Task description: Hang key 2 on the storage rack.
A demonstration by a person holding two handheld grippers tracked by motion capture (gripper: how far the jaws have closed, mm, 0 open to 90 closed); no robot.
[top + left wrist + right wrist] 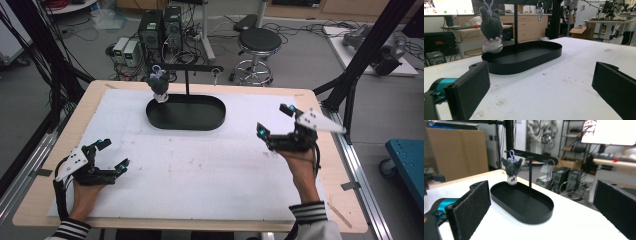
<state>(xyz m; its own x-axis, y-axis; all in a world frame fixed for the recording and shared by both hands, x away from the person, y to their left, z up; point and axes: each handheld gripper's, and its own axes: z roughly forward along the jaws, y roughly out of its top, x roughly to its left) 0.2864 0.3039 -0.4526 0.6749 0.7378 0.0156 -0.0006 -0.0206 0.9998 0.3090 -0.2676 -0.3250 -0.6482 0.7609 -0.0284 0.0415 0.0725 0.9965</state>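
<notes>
The plush toy [159,86] hangs by a pale loop from one end of the crossbar of the black stand [187,80], whose post rises from the oval black tray [186,117]. The toy dangles over the tray's far left end, its white lower half just above or touching the rim; I cannot tell which. At the bar's other end a small metal clasp [215,73] hangs free.

Both grippers sit well short of the tray, on the person's side of it. The left gripper [114,156] rests near the tray's front left, jaws spread wide with nothing between them. The right gripper [275,120] hovers to the tray's right, also wide open and empty.

The toy looks very light and soft: grey fuzzy head with 2 ears, stuffed body. It should squash under the pads rather than resist, and the foam-faced jaws ought to grip the fabric without slipping. Nothing about it seems fragile. Because it swings freely from the loop, a nudge would likely set it turning. The best hold is probably across the round head or body, squarely from 2 sides, leaving the loop clear so it can lift off the bar's end.
</notes>
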